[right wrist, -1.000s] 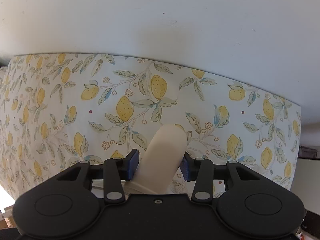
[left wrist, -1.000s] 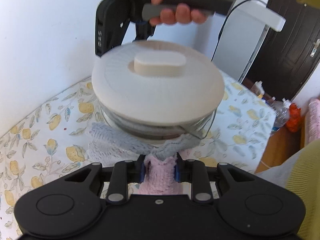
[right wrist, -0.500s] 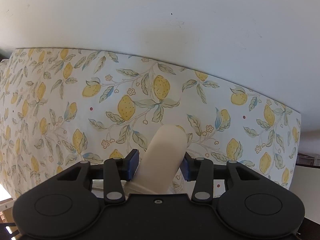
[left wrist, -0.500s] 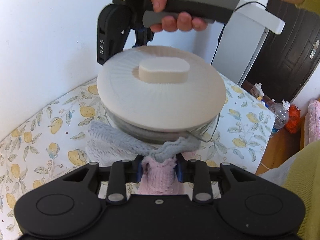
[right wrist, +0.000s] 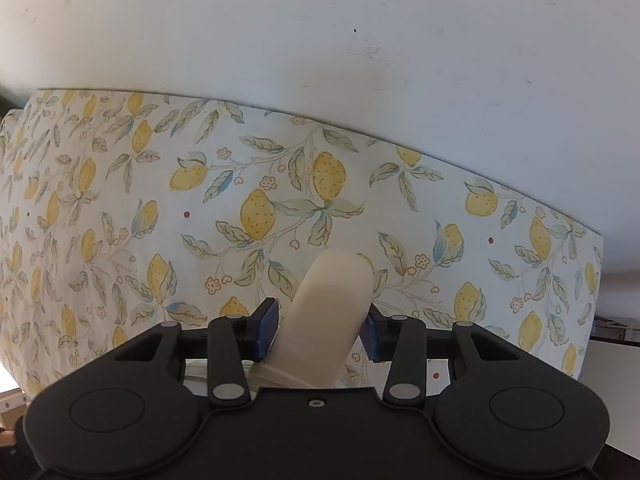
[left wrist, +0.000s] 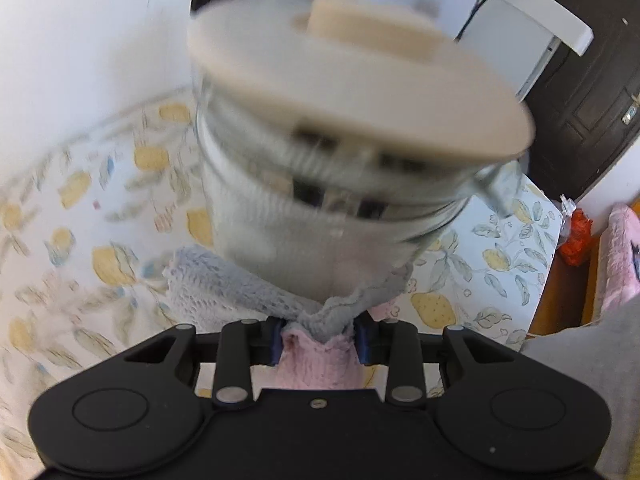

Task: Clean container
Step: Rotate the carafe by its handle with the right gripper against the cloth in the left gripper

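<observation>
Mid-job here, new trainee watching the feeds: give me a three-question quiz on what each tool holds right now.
1. True or false: the left tool grips a pink and grey cloth.
2. Multiple choice: the right tool is closed on the container's A) glass wall, B) cream lid handle, C) spout.
3. Fill in: the container is held up over a tablecloth printed with ____.

Key: 1 true; 2 B; 3 lemons.
</observation>
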Tool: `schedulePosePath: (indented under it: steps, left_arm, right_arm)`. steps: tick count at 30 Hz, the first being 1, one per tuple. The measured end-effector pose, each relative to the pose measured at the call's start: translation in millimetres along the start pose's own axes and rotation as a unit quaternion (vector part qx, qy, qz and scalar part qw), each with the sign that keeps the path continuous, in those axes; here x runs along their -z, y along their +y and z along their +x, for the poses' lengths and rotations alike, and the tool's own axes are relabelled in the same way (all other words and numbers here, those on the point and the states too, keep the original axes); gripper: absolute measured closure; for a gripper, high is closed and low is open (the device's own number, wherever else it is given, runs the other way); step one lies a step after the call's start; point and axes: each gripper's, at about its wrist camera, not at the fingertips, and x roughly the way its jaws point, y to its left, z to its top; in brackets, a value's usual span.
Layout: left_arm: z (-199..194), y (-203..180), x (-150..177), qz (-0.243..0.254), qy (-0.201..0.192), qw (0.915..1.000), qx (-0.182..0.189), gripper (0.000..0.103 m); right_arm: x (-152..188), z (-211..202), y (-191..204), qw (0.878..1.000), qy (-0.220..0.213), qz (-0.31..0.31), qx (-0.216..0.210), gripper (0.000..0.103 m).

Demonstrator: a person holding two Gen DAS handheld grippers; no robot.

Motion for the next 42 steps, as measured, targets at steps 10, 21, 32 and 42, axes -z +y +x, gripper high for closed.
schedulePosePath:
  steps: [10, 21, 32, 42]
  left_arm:
    - [26, 7, 8, -0.013, 0.027, 0.9995, -0.011, 0.076]
    - [-32, -1, -4, 0.011, -0.008, 0.9999, 0.005, 0.078]
    - [-69, -21, -25, 0.045, -0.025, 0.9987, 0.0, 0.077]
    - [-62, -10, -17, 0.031, -0.017, 0.9993, 0.014, 0.076]
  right_arm:
    - [-1, 1, 5, 1.0, 0.0, -0.018, 0.005, 0.055]
    - [1, 7, 20, 0.999, 0.007, -0.032, 0.012, 0.057]
    - [-1, 0, 27, 0.999, 0.02, -0.038, 0.013, 0.057]
    - [-1, 0, 44, 0.996, 0.021, -0.089, 0.017, 0.057]
